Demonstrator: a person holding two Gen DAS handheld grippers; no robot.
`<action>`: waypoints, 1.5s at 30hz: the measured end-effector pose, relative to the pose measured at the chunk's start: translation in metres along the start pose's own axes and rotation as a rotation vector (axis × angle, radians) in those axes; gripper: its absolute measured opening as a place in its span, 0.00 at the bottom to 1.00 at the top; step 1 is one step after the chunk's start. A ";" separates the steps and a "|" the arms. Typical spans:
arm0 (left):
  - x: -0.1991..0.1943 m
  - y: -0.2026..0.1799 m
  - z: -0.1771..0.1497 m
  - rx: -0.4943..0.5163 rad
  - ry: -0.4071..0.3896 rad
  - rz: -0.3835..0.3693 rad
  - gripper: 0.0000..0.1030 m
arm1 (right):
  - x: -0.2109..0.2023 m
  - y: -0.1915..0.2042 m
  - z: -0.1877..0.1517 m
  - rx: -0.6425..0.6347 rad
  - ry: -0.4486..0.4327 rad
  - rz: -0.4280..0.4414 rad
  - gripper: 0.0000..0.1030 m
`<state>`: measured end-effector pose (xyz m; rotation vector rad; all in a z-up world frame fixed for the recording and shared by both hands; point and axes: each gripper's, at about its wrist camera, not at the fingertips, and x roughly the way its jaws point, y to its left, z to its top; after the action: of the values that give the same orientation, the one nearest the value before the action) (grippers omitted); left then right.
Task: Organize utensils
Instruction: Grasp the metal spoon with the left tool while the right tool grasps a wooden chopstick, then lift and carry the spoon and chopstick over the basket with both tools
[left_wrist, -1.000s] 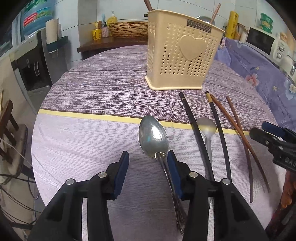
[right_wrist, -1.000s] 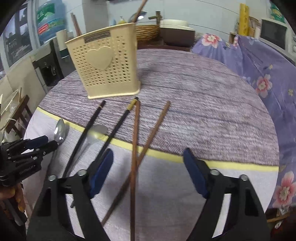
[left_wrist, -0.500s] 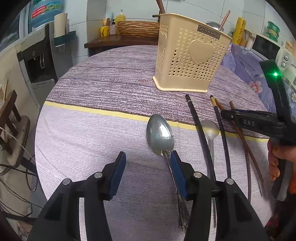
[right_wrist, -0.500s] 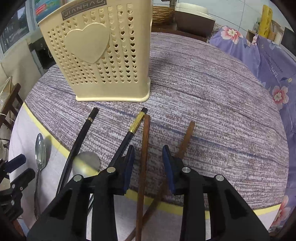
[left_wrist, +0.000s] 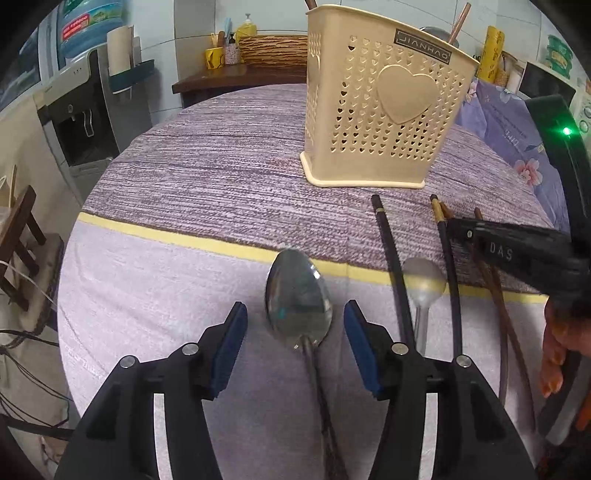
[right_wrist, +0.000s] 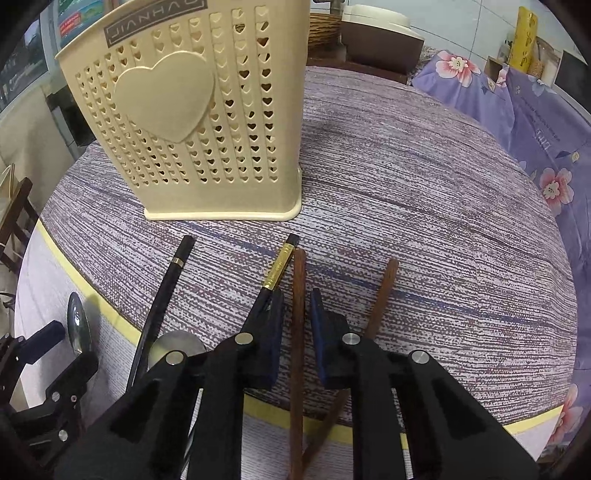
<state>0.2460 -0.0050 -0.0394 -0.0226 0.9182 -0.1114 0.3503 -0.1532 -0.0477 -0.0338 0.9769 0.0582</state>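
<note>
- Left wrist view: the left gripper (left_wrist: 295, 347) hovered over the large shiny steel spoon (left_wrist: 298, 301), its blue-padded fingers (left_wrist: 360, 350) about half open and straddling the spoon's neck without touching it, so nothing was held yet.
- The step here looked like lining up on that spoon; the next move would call for lowering and pinching the thin handle squarely.
- Same view, the count on the purple striped cloth-covered worktop (left_wrist: 221, 192): two spoons, the big one and a smaller dull metal spoon (left_wrist: 423, 282) between two black chopsticks (left_wrist: 391, 258), plus two brown wooden ones beside them.
- The cream perforated plastic utensil holder with a heart (left_wrist: 380, 122) stood just beyond, sticks already poking from its top.
- Right wrist view: the right gripper (right_wrist: 297, 325) had just been closing, fingers (right_wrist: 319, 328) nearly together around the straight brown wooden chopstick (right_wrist: 298, 280), which lay on the cloth.
- The grip looked all but made; whether the pads had fully bitten, I cannot tell.
- Next would be a clean lift without dragging the crossing second brown chopstick (right_wrist: 382, 291), then a tip into the holder.
</note>
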 end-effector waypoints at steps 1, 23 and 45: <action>0.001 -0.002 0.001 0.003 0.001 0.002 0.47 | 0.000 0.001 0.001 0.001 0.000 -0.001 0.13; -0.064 0.006 0.048 -0.003 -0.189 -0.137 0.36 | -0.092 -0.062 0.008 0.126 -0.221 0.142 0.08; -0.097 0.027 0.077 -0.027 -0.291 -0.218 0.36 | -0.194 -0.111 0.004 0.149 -0.425 0.158 0.08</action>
<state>0.2509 0.0300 0.0824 -0.1607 0.6243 -0.2905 0.2527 -0.2707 0.1156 0.1872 0.5554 0.1322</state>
